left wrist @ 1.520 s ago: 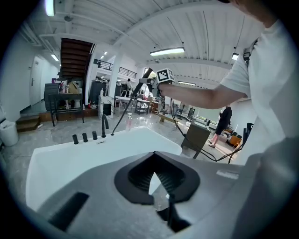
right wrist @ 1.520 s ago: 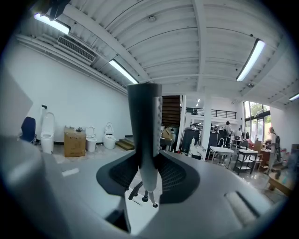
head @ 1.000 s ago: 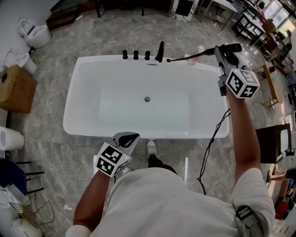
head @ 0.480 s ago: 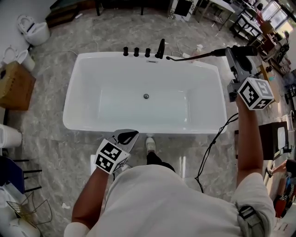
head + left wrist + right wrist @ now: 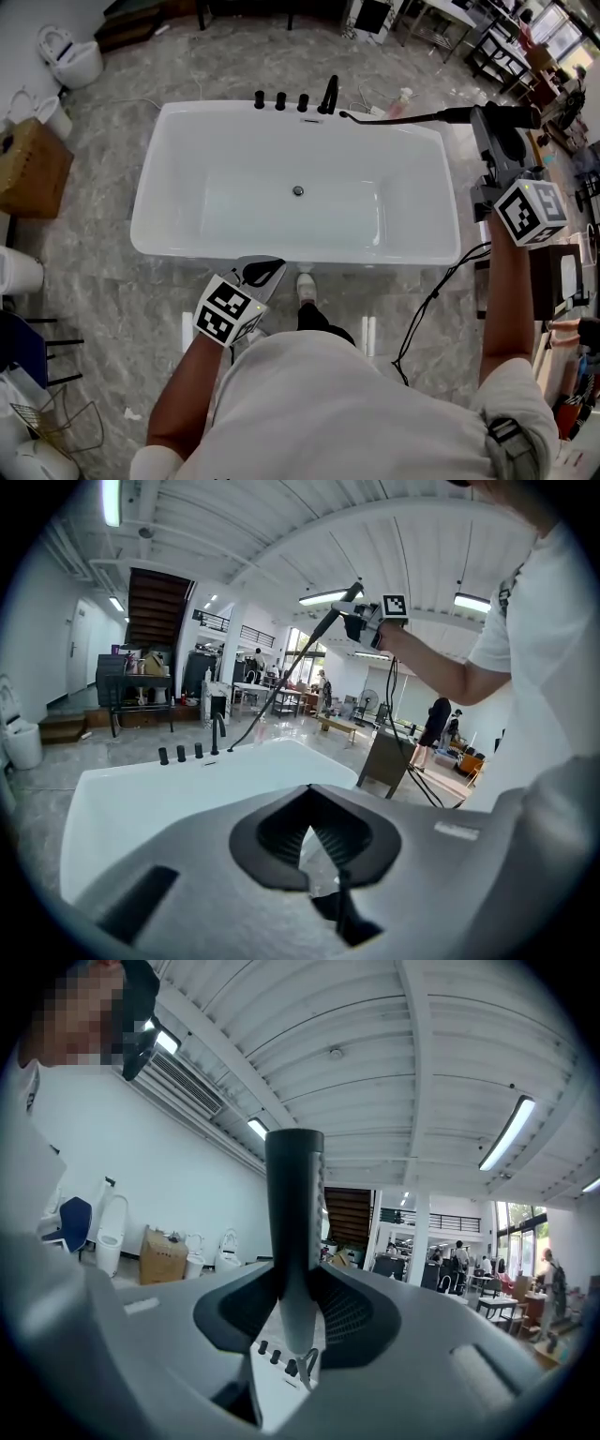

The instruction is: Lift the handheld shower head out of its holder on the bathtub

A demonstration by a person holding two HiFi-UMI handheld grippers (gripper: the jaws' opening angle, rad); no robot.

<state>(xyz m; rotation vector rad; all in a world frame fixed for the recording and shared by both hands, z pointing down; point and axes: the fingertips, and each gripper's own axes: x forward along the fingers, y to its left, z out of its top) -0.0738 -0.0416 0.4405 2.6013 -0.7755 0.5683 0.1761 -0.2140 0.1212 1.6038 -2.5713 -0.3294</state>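
The black handheld shower head (image 5: 457, 115) is off the tub's rim and hangs in the air beyond the white bathtub's (image 5: 169, 169) right end. My right gripper (image 5: 497, 120) is shut on its handle (image 5: 293, 1213), which stands upright between the jaws. Its black hose (image 5: 403, 117) stretches back to the far rim beside the spout (image 5: 328, 94) and three knobs (image 5: 280, 100). My left gripper (image 5: 258, 275) is shut on nothing at the tub's near rim. The left gripper view shows the raised shower head (image 5: 349, 597) and the hose (image 5: 281, 682) above the tub (image 5: 187, 780).
Toilets (image 5: 70, 58) and a cardboard box (image 5: 33, 155) stand left of the tub. A black cable (image 5: 427, 300) trails over the floor at the right. Tables and chairs (image 5: 511, 47) crowd the upper right. People (image 5: 436, 724) stand far off.
My right gripper has carried the shower head to the right, off past the tub's end, and the hose has drawn out longer. The left gripper has shifted only slightly.
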